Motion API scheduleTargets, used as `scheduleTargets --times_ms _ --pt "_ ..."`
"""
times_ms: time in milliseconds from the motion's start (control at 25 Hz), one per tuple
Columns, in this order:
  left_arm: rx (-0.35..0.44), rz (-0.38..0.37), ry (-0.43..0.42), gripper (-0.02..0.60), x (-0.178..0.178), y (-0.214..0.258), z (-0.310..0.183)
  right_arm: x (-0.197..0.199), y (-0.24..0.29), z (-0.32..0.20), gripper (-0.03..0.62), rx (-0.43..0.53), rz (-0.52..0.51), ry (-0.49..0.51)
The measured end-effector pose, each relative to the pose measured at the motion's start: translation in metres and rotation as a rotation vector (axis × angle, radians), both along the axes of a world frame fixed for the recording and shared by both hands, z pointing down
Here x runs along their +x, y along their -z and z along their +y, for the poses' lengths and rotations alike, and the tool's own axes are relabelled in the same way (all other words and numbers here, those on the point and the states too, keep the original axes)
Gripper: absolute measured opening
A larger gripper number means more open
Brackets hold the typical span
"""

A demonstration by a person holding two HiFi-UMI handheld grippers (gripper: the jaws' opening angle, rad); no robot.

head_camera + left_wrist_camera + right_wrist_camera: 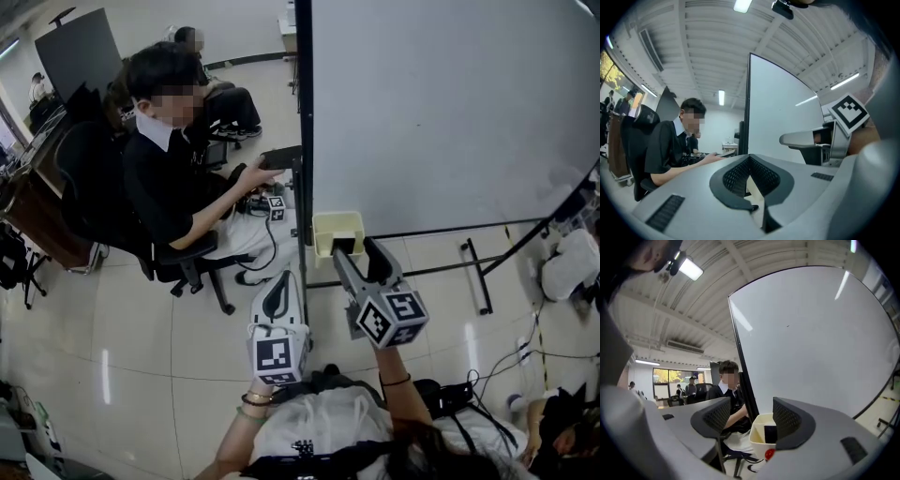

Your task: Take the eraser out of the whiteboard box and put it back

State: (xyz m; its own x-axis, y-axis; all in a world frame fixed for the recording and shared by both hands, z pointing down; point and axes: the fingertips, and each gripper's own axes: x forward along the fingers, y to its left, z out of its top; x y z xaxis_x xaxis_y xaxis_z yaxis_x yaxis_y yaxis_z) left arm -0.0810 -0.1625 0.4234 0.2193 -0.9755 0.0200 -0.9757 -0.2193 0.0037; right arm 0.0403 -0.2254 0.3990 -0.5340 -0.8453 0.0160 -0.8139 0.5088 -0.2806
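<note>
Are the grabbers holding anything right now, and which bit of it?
Nothing is held. The right gripper is open, jaws apart in front of the cream box where the dark eraser sits. The left gripper is shut on nothing.

An open-plan office is indicated: a freestanding whiteboard point(450, 112), a person point(164, 178) seated on a wheeled office chair point(187, 255), a dark screen point(80, 52) and ceiling strip lights point(721, 97) are observed.
</note>
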Motion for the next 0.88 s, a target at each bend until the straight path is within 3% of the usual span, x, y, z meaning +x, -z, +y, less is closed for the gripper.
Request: scheduleTargets --times_ms 200,440,880 --pt "-0.001 0.001 -0.024 0.003 0.011 0.0 -0.002 0.011 0.009 0.016 0.282 0.049 0.065 -0.038" --pt "-0.001 0.003 -0.052 0.003 0.024 0.001 0.0 0.009 -0.014 0.03 0.278 -0.01 0.084 -0.029" --pt "0.005 0.001 -0.063 0.003 0.027 0.01 0.004 0.002 -0.019 0.035 0.264 -0.027 0.109 -0.014"
